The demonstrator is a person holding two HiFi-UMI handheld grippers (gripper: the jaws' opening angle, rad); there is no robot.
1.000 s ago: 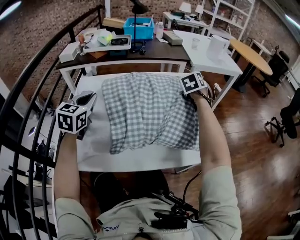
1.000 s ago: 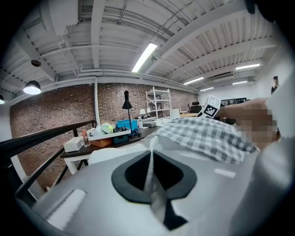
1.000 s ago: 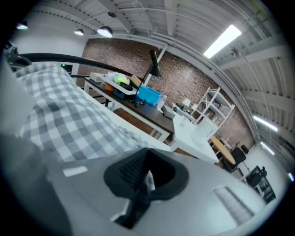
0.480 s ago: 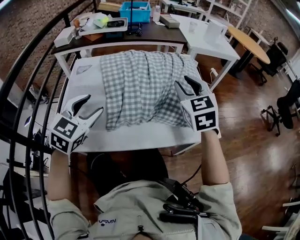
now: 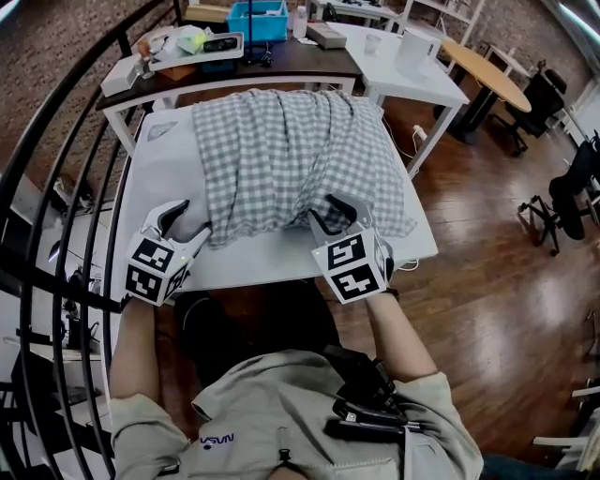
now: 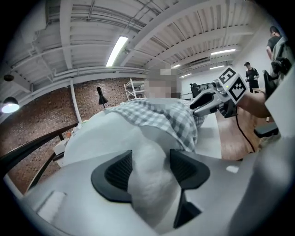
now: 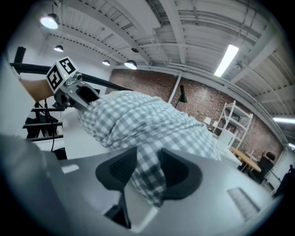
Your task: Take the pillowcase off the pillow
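Drawn back to near edge of worktop [image 5: 272, 267], jaws just opened: left tool [image 6: 148, 169] released astride bare corner of white pillow [image 6: 115, 133], right tool [image 7: 148, 173] released astride gingham pillowcase [image 5: 281, 150] edge; case mostly on, stripping judged ready.

Most of the pillow [image 6: 148, 173] is hidden inside the checked pillowcase [image 5: 281, 150]; only a white corner shows at the near left. The pillowcase also covers much of the far edge of the white table [image 5: 159, 187]. On the dark desk [image 5: 300, 64] behind it, the blue bin [image 5: 255, 17] is cut by the top edge, and the clutter beside it is too small to tell. The person [image 5: 281, 422] is cut off at the bottom edge
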